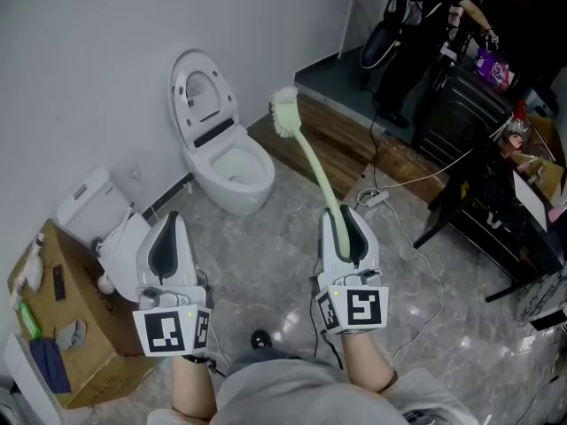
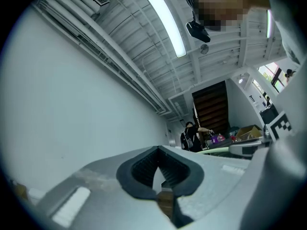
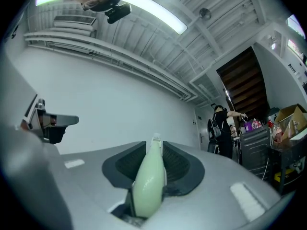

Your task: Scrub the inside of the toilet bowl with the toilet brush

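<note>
Finding: the right tongs (image 3: pixel 154 150) pinch the toilet brush (image 3: pixel 146 190) handle. Only the head view shows its bristles aloft at 11 o'clock, outside the toilet bowl (image 1: pixel 237 171). The left tongs (image 2: pixel 159 169) are pressed together, empty.

The left gripper (image 1: pixel 171 220) and right gripper (image 1: pixel 341 212) have pale grey, rounded shells with black ribbed pads (image 2: pixel 144 169) lining the jaws. Each carries a white cube (image 1: pixel 173 330) printed with black square markers. The person wears grey clothing (image 1: pixel 292 392).
</note>
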Tool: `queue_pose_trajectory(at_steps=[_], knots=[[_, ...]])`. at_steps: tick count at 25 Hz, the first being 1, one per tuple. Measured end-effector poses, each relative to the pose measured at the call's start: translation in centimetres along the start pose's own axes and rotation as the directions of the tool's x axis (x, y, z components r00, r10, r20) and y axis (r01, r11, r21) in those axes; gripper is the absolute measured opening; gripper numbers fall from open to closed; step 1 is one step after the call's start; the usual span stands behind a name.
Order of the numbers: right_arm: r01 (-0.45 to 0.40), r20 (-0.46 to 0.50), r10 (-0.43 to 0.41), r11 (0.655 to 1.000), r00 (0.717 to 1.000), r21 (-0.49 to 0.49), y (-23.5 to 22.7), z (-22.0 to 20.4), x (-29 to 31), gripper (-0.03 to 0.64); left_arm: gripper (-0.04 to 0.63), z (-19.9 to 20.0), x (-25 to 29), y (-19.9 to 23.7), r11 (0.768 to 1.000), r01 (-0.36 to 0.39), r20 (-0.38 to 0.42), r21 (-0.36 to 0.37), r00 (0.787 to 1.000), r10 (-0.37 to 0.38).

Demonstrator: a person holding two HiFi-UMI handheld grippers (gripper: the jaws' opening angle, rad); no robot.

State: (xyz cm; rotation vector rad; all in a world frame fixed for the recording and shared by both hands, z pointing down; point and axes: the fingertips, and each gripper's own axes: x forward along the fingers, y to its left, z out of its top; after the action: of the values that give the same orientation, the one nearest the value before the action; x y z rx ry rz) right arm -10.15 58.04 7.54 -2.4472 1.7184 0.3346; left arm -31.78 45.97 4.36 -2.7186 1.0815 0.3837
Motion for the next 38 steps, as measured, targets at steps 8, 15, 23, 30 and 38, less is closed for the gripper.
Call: queue_pose_trajectory(at_steps=[8, 15, 23, 30, 38], knots=[[0.009, 0.009, -0.010, 0.999, 1.000, 0.031, 1.0, -1.6, 3.5, 0.106, 0.003, -1.6, 3.3, 2.3, 1.000, 0.029, -0.003, -0.001, 1.000, -0.029], [0.019, 0.015, -0.020, 0.998, 1.000, 0.052, 1.7, -2.4, 4.7, 0.106, 0.003, -3.0, 4.9, 3.5, 0.998, 0.056, -0.007, -0.016, 0.998, -0.056], [0.041, 0.009, -0.041, 0.999, 0.999, 0.021, 1.0, -3.2, 7.1, 0.107, 0.003, -4.4, 7.3, 4.5, 0.998, 0.063, -0.013, -0.025, 0.998, -0.064], [0.025, 0.005, -0.025, 0.999, 1.000, 0.026, 0.2, -4.9, 12.4, 0.107, 0.003, -6.1, 11.4, 6.6, 0.999, 0.031, -0.020, -0.015, 0.999, -0.031], [-0.006, 0.018, 0.006, 1.000, 1.000, 0.008, -1.6, -6.1, 20.6, 0.107, 0.003, -7.8, 18.9, 8.2, 1.000, 0.004, -0.003, -0.013, 1.000, -0.004]])
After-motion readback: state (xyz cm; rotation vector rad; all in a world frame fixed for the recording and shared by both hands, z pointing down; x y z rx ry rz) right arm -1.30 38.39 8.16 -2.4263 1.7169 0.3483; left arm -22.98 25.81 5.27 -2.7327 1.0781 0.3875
